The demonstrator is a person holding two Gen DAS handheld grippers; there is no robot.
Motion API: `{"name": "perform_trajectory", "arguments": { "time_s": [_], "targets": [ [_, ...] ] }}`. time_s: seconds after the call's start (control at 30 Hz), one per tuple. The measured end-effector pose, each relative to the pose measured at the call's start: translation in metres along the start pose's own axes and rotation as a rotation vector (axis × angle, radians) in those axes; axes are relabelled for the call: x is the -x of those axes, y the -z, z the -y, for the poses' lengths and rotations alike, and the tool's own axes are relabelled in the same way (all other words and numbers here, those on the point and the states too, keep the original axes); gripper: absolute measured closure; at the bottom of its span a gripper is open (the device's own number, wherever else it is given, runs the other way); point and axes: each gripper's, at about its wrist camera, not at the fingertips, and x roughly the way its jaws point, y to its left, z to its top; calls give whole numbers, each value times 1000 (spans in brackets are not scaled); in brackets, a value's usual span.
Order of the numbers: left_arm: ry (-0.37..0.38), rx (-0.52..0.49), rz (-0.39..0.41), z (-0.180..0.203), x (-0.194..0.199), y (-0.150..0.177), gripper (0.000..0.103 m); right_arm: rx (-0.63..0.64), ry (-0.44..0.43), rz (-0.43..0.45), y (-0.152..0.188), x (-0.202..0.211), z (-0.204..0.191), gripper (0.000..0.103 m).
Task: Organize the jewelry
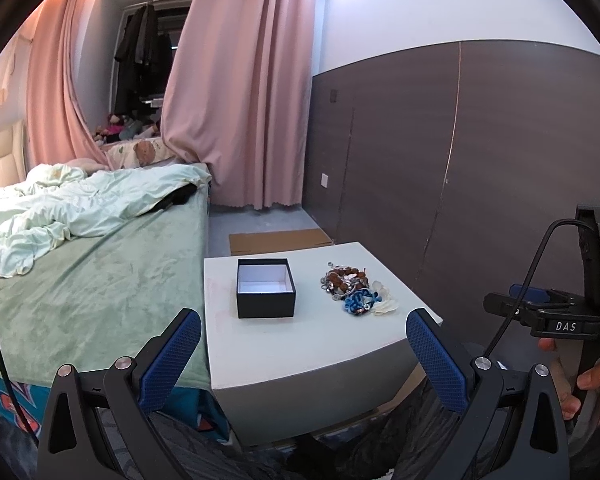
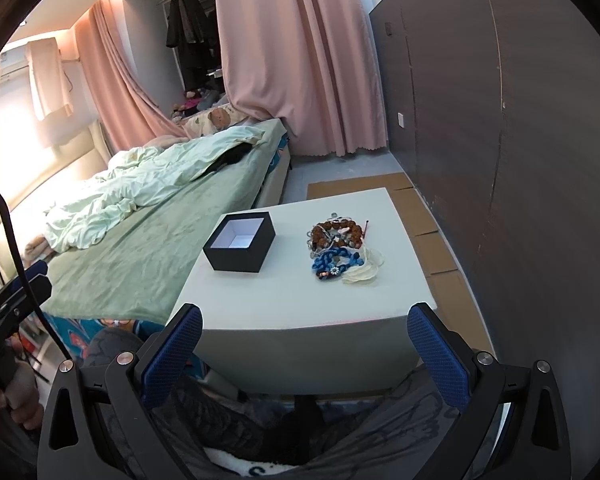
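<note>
Two grippers, left gripper (image 1: 303,350) and right gripper (image 2: 305,346), spread wide, empty. Tangled jewelry pile (image 1: 356,290) (pieces hard to separate) on white table (image 1: 308,348), right of open black box (image 1: 265,288).

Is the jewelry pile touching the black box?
Apart. The right wrist view shows bare white tabletop between the black box and the jewelry pile.

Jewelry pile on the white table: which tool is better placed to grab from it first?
Probably the right tool: open, empty, and the jewelry pile lies nearly straight ahead. The left tool, also open, faces the black box.
</note>
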Motion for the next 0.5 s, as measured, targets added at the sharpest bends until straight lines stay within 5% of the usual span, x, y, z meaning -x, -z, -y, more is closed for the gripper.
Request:
{"name": "perform_trajectory", "arguments": {
  "time_s": [0.5],
  "targets": [
    [30,-20,-18,8,-27,-18,1,-40,10,19,-9,-7,28,0]
  ]
}}
